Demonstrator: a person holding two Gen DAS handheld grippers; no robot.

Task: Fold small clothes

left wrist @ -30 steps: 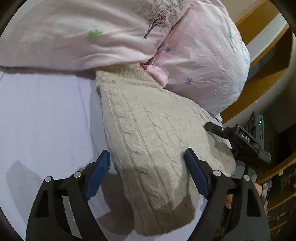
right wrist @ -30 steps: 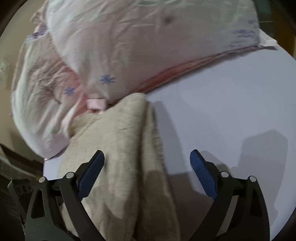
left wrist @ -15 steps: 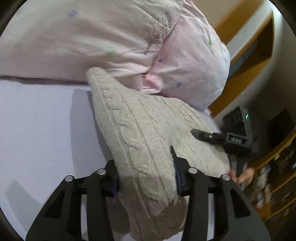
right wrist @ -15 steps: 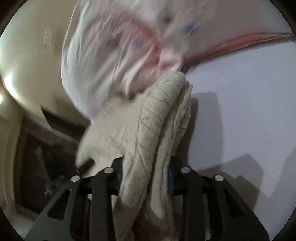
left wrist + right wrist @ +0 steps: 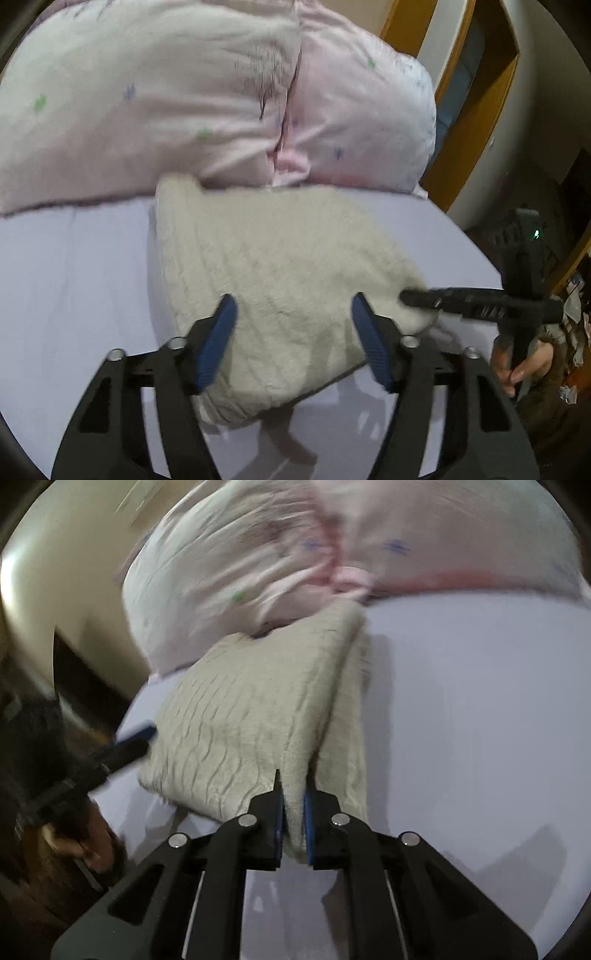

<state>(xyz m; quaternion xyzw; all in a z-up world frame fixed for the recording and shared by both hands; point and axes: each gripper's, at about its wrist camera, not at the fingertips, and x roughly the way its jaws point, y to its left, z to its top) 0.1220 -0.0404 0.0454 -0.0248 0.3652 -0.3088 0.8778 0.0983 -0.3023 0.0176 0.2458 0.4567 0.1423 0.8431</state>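
Note:
A folded cream cable-knit sweater [image 5: 280, 273] lies on the pale lilac bed sheet [image 5: 74, 280], its far corner against the pink pillows. My left gripper [image 5: 295, 332] is open, its blue pads either side of the sweater's near edge. In the right wrist view my right gripper [image 5: 293, 812] is shut on the near edge of the sweater [image 5: 251, 716], which drapes from the pinch. The right gripper also shows in the left wrist view [image 5: 417, 297], at the sweater's right edge. The left gripper shows in the right wrist view [image 5: 133, 738], at the sweater's left side.
Two pink flower-print pillows [image 5: 177, 96] lie along the back of the bed. A wooden bed frame and shelving [image 5: 476, 110] stand at the right in the left wrist view. The bed's edge [image 5: 144, 694] runs close to the sweater's left side.
My left gripper, shut on the sweater half a second ago, has opened. My right gripper stays shut on it. The sweater has moved away from the pillows and lies flatter.

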